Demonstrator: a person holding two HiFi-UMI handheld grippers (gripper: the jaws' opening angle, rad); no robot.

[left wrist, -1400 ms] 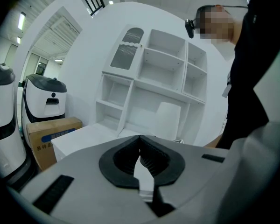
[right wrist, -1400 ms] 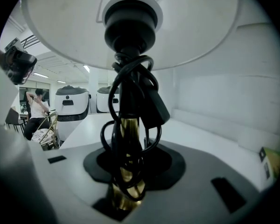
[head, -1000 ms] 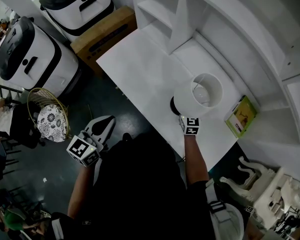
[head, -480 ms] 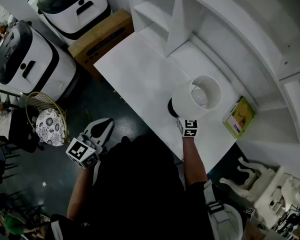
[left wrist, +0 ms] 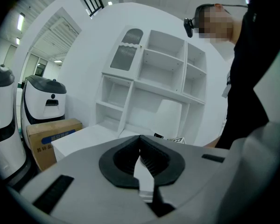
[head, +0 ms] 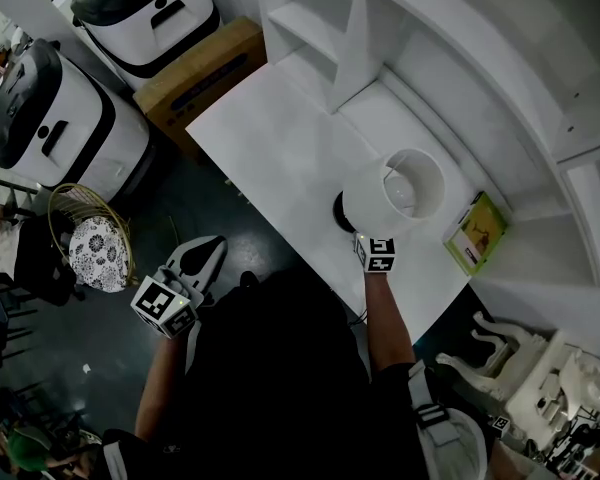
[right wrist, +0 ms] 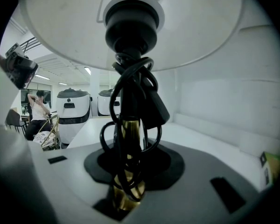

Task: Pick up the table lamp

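Observation:
The table lamp has a white shade, a black base and a brass stem wound with black cord. It stands near the front edge of the white table. My right gripper reaches in under the shade and is shut on the stem; in the right gripper view the stem and cord sit between the jaws. My left gripper hangs off the table's left side over the dark floor, shut and empty, which the left gripper view confirms.
A white curved shelf unit backs the table. A green booklet lies right of the lamp. On the floor to the left are a cardboard box, two white machines and a wire basket.

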